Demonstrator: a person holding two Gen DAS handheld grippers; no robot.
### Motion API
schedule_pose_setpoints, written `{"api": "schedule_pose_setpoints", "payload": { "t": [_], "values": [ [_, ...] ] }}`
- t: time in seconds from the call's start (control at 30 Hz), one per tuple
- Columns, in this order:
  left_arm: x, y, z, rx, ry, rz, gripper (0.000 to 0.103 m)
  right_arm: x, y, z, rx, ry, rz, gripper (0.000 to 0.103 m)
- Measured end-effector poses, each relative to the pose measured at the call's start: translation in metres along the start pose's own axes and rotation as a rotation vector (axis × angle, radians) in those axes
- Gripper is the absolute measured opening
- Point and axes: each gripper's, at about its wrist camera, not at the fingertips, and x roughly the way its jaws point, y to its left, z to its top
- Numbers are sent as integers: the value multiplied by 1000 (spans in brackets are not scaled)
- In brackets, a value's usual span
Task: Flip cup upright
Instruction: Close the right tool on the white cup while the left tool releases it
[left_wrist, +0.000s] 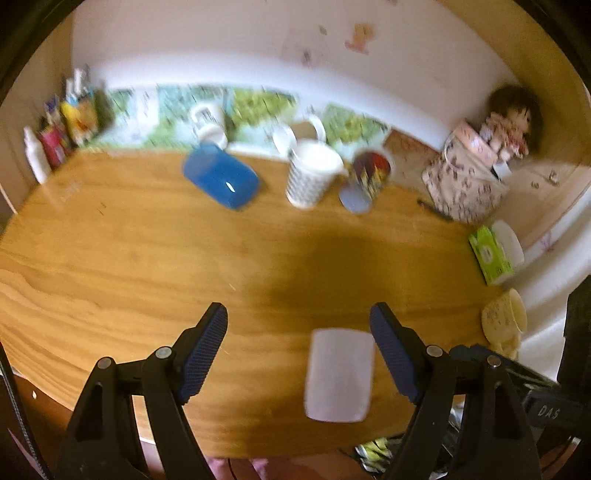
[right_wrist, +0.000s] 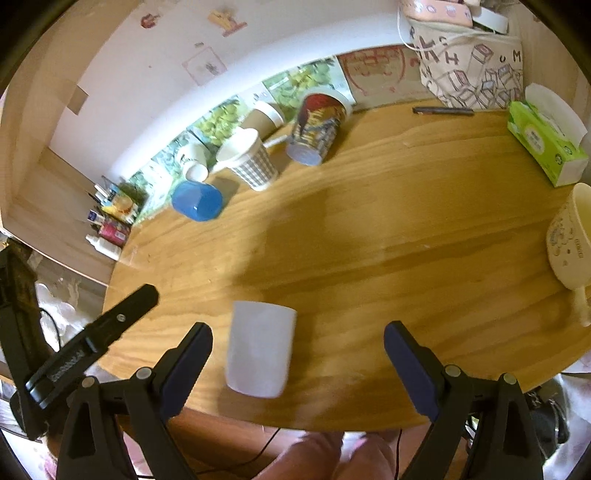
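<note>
A plain white cup (left_wrist: 339, 374) stands on the wooden table (left_wrist: 147, 236) near its front edge, with a closed flat end facing up and its wider end down. In the left wrist view it sits between my fingers, close to the right one. My left gripper (left_wrist: 298, 314) is open and empty above it. In the right wrist view the cup (right_wrist: 260, 349) is nearer the left finger. My right gripper (right_wrist: 297, 332) is open and empty. The left gripper's arm (right_wrist: 92, 332) shows at the lower left.
At the back stand a blue cup on its side (left_wrist: 221, 179), a checked white cup (left_wrist: 310, 173), a printed cup (left_wrist: 365, 179), and other mugs. A patterned bag (left_wrist: 465, 181), a green tissue box (left_wrist: 491, 254) and a cream mug (right_wrist: 572, 236) are on the right. Bottles (left_wrist: 55, 140) stand at the left.
</note>
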Motion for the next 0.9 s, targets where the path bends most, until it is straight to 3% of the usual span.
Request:
{"api": "schedule_pose_setpoints", "payload": {
  "t": [0.17,0.47,0.9],
  "values": [
    [-25,23,3,-7,-140,69,82,5,21,-13,-21,-115,12,94],
    [-46,49,0,78,-180,60,82,20,49,-31,-28,-247,-32,94],
    [-42,60,-1,244,-157,-49,82,63,63,-50,40,-218,-142,94]
  ]
}}
